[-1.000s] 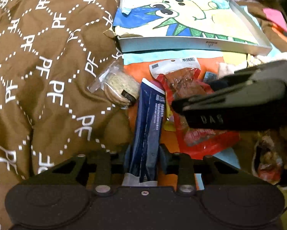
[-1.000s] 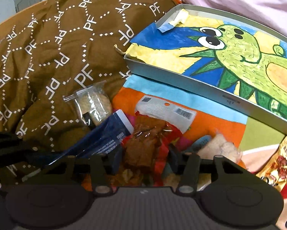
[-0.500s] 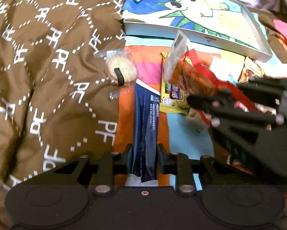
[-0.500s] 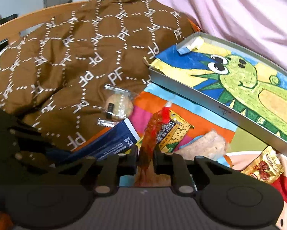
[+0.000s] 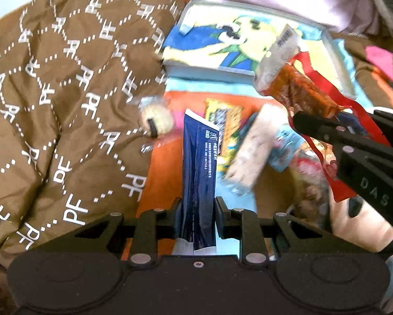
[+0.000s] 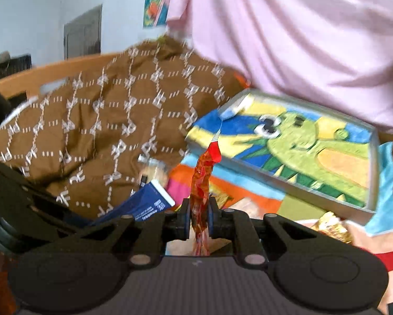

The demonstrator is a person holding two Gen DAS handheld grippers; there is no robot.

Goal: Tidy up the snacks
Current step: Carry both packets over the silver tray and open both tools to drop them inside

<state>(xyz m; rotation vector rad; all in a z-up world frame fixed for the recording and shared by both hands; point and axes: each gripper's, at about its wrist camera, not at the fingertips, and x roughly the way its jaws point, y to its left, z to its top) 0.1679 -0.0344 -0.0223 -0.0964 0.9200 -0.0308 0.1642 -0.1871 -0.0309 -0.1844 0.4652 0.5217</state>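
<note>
My left gripper is shut on a dark blue snack packet, held above the bedding; the packet also shows in the right wrist view. My right gripper is shut on a red packet of brown snack, lifted and standing edge-on. In the left wrist view the red packet hangs in front of the grey tray, with the right gripper's body at the right. The tray has a green cartoon lining and holds no snacks.
A brown patterned quilt fills the left. On the coloured sheet lie a round biscuit in clear wrap, a yellow packet, a pale rice-cake packet and a golden packet. Pink cloth hangs behind the tray.
My right gripper closed on the red packet and lifted it off the sheet toward the tray. My left gripper rose too, still holding the blue packet.
</note>
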